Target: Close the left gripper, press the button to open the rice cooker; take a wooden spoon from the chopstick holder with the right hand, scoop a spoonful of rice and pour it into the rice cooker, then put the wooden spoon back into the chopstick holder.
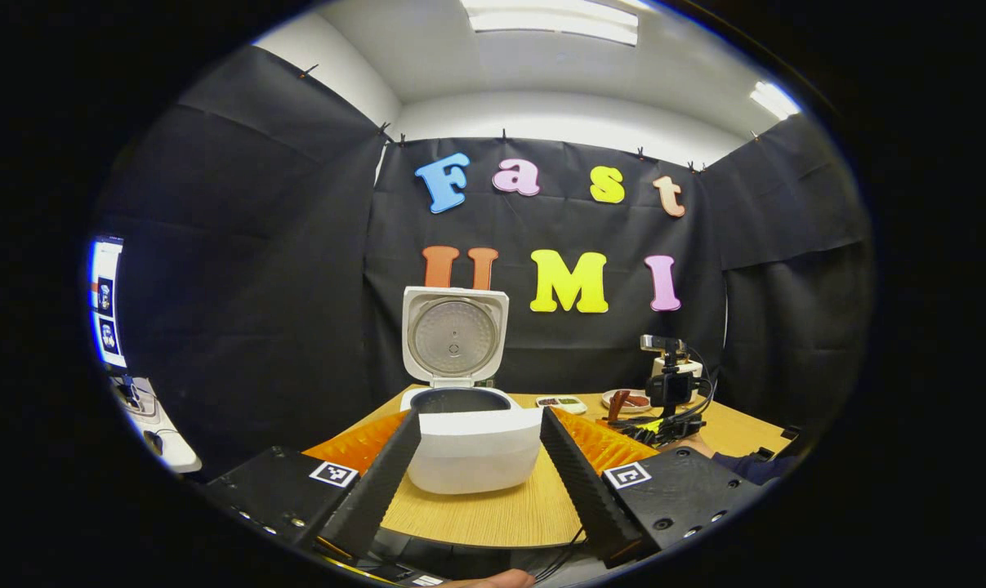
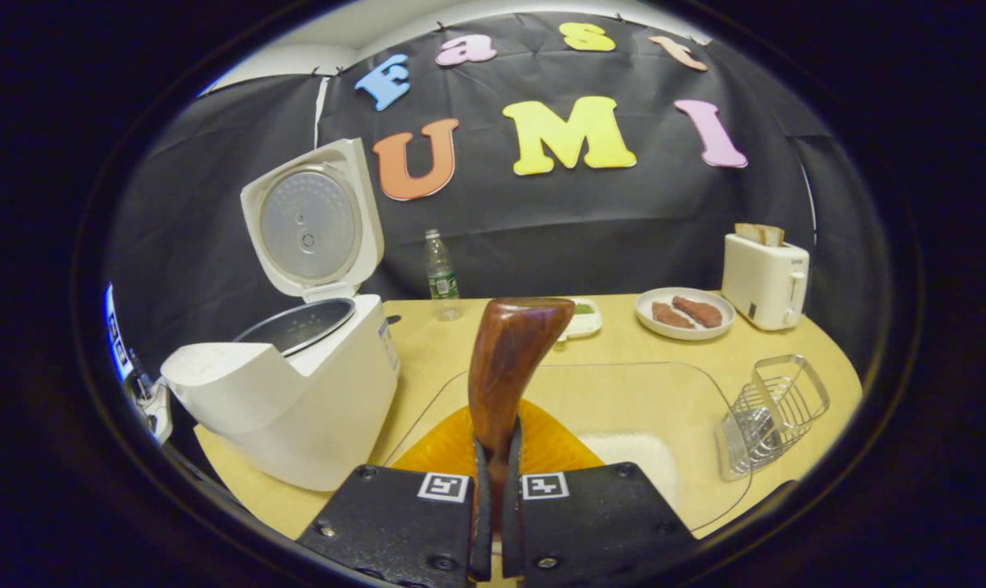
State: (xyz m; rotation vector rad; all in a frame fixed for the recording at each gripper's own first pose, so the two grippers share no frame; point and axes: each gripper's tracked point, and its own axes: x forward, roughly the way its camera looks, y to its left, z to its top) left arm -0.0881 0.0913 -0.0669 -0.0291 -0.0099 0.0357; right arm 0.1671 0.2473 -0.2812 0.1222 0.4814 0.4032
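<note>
Here the right gripper (image 2: 495, 457) is clamped on the wooden spoon (image 2: 509, 359), both fingers pressing its handle low down, the bowl end standing upright above them. The spoon is judged light, stiff and smooth-varnished, so somewhat slippery; a hold on the narrow handle suits it. The left gripper (image 1: 480, 457) stands wide apart, holding nothing, framing the rice cooker (image 1: 472, 449), whose lid (image 1: 454, 336) is raised. A clear tub holding rice (image 2: 635, 457) lies just beyond the right gripper; the wire chopstick holder (image 2: 774, 412) sits to its right. The bottle (image 2: 441, 273) carries a label too small to read; each gripper bears 2 square markers.
</note>
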